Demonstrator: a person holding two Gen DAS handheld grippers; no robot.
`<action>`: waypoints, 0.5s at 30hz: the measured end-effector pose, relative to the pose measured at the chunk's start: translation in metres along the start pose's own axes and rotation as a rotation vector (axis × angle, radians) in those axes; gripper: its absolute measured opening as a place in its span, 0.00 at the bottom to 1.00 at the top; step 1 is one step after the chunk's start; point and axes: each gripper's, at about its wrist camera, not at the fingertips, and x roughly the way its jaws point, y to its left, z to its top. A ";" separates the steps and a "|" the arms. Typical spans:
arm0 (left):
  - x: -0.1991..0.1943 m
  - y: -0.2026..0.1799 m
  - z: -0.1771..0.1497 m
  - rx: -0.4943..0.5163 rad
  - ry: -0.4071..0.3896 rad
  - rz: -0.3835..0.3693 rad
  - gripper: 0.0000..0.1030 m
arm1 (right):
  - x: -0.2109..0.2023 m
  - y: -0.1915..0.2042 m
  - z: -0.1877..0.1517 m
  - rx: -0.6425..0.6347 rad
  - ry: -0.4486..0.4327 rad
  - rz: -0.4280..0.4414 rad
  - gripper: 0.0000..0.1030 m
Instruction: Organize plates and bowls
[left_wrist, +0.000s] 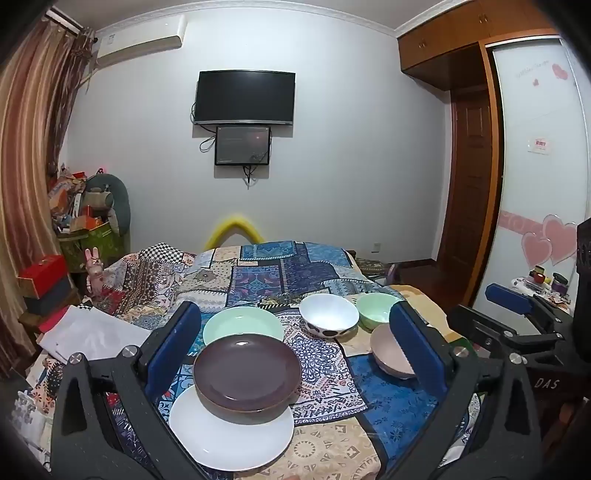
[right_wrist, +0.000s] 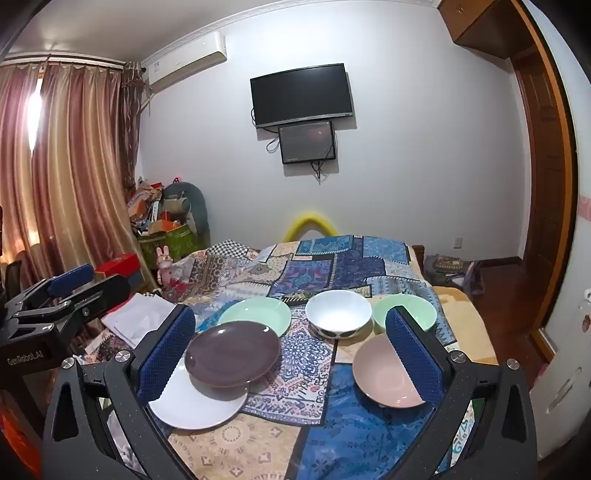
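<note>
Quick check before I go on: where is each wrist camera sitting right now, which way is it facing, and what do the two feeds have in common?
Left wrist: rides the left gripper, open, above the bed's near end, facing the TV wall; brown plate centred between its fingers; right gripper at right edge.
Right wrist: rides the right gripper, open, facing the same way; pink bowl beside its right finger; left gripper at left edge.
Shared: brown plate overlapping white plate, green plate, three bowls, television.

Both wrist cams look fwd over own wide-apart fingers, high, near the brown plate (left_wrist: 246, 373); left tongs' cam sits left of right; both share the patchwork cloth (right_wrist: 351, 266) w/ dishes.
</note>
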 end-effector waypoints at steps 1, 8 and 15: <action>0.000 0.000 0.000 -0.003 0.000 0.002 1.00 | 0.000 0.000 0.000 0.002 0.000 0.000 1.00; 0.001 0.002 0.001 0.000 -0.007 0.009 1.00 | 0.000 0.000 0.001 0.008 0.000 0.000 1.00; 0.000 -0.003 0.002 0.025 -0.018 0.003 1.00 | -0.001 0.001 0.002 0.004 -0.005 -0.004 1.00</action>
